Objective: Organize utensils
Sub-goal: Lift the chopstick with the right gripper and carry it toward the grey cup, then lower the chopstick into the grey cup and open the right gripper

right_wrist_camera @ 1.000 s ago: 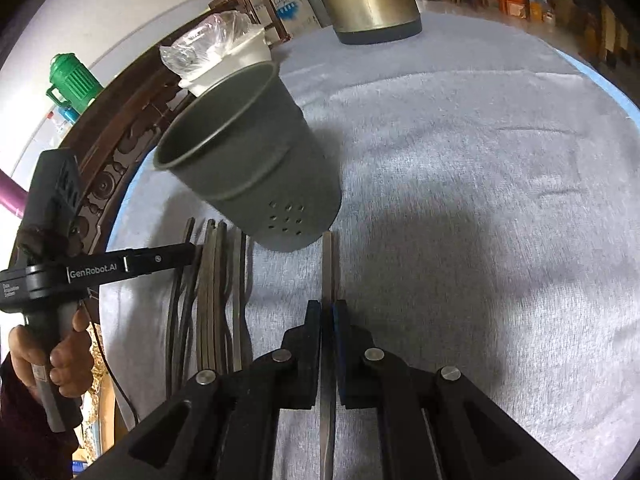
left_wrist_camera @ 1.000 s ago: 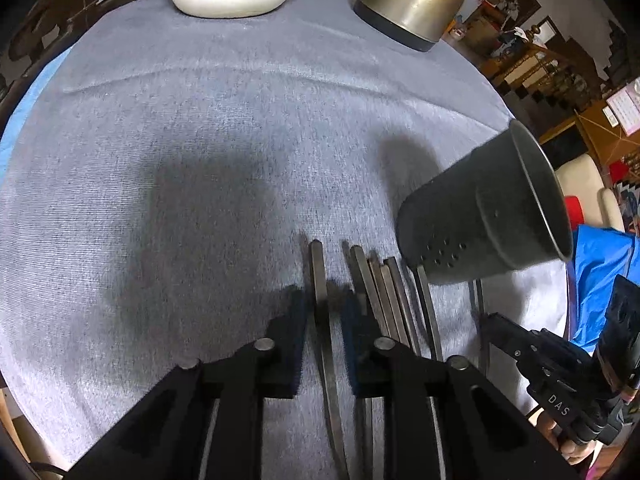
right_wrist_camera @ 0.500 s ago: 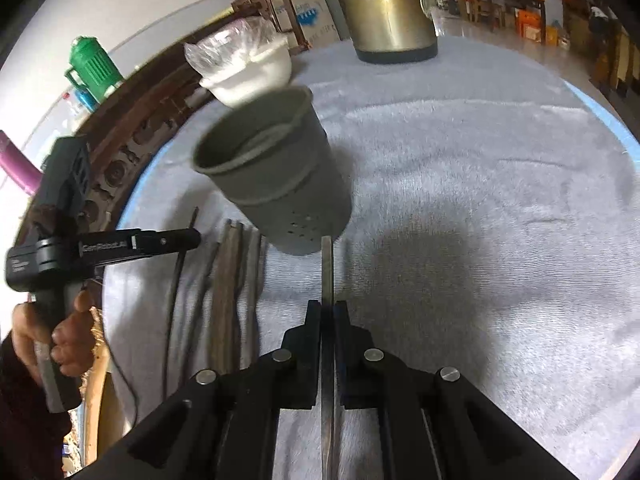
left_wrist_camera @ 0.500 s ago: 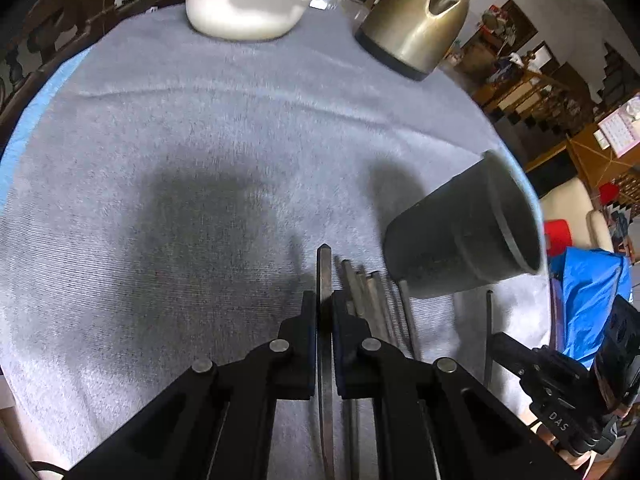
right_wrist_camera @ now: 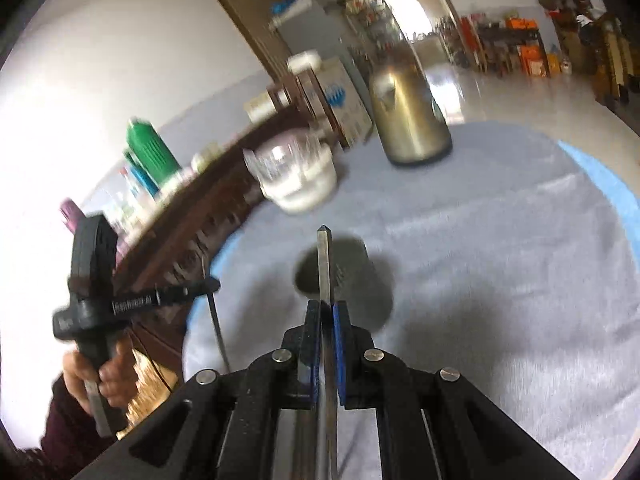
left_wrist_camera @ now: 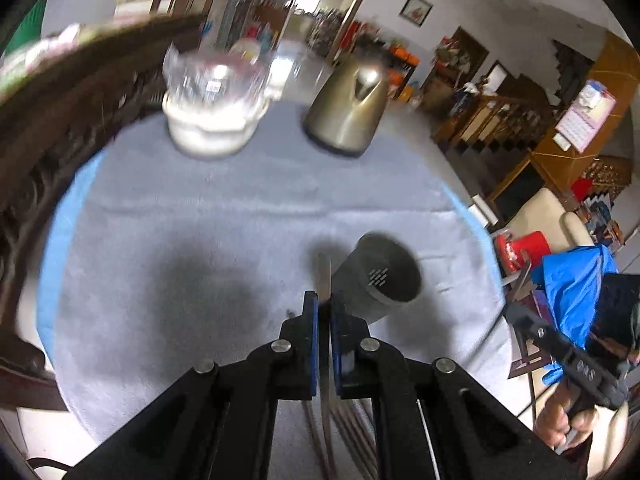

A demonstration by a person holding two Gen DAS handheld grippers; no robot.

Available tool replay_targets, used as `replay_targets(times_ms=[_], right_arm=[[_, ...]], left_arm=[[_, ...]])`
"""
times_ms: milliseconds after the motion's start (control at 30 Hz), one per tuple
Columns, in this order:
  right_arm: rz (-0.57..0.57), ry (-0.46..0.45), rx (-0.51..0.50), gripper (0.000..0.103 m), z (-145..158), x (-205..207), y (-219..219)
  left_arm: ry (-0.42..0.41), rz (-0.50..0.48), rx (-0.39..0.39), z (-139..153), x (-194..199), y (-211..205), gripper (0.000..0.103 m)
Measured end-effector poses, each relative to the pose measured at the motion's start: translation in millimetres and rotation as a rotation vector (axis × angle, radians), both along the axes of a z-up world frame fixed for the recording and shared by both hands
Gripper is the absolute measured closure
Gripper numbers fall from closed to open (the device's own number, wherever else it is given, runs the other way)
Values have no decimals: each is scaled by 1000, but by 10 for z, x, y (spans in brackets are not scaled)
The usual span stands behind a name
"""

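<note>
Each gripper was clamped on one flat utensil handle: the left gripper (left_wrist_camera: 324, 312) on its utensil (left_wrist_camera: 323, 276), the right gripper (right_wrist_camera: 327, 320) on another (right_wrist_camera: 323, 260), both raised above the holder (left_wrist_camera: 376, 284) on the cloth (left_wrist_camera: 200, 220), presumably for dropping in

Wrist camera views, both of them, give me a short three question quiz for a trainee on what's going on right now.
1. True or false: the left tool is clamped on a flat metal utensil.
2. What does the right tool hold?
A. the gold kettle
B. a flat metal utensil
C. nothing
3. Fill in: the dark holder on the grey cloth lies on its ____.

Key
1. True.
2. B: a utensil sits between its pads.
3. Side; its open mouth faces the left wrist camera.
</note>
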State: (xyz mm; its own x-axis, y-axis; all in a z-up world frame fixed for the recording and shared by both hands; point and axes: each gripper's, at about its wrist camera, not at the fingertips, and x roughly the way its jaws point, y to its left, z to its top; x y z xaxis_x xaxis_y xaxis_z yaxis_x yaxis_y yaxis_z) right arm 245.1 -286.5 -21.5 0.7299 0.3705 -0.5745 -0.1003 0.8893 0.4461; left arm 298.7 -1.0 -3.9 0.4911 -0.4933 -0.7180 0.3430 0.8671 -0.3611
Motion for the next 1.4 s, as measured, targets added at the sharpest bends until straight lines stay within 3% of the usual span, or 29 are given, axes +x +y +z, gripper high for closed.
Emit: replay_targets(times_ms=[233,333,433,533,600,667,800,933,1100,1233,1300,1400], right_arm=[[-71,-162,53,97,469,2,-57],[-91,-165,-7,97,552,55,-4],[-158,-83,-58,95,401,201,-65],[-195,102,-65,93,-40,516,-243],[-206,246,-20,84,-359,748,-369],[-192,331,56,83,-623,934,-460],[-182,458,112,82,-1045,1391,-524],[-152,535,145,82,-1281,1705,-460],[-180,630,39,81,-1510,1978,-314],[-188,611,-54,85,-1498,2049,-233],[-171,609,-131,94,-1485,2066,-164],[-167,596,-170,95,-1463,2008,-155]], left_arm=[[-122,-9,-22,563,-136,-64,97],[-170,-17,-17,758,-190,-95,97],[-172,-24,-24,764,-211,-113,97],[-163,-29,-24,687,-219,-111,97],[-153,-30,-23,653,-230,-98,97],[-152,-29,-18,646,-269,-90,97],[-158,-25,-16,679,-330,-28,97],[-153,-15,-15,686,-355,31,97],[-149,-6,-18,654,-354,59,97],[-135,-6,-23,601,-336,50,97],[-125,-2,-25,573,-322,47,97],[-111,4,-34,550,-307,47,97]])
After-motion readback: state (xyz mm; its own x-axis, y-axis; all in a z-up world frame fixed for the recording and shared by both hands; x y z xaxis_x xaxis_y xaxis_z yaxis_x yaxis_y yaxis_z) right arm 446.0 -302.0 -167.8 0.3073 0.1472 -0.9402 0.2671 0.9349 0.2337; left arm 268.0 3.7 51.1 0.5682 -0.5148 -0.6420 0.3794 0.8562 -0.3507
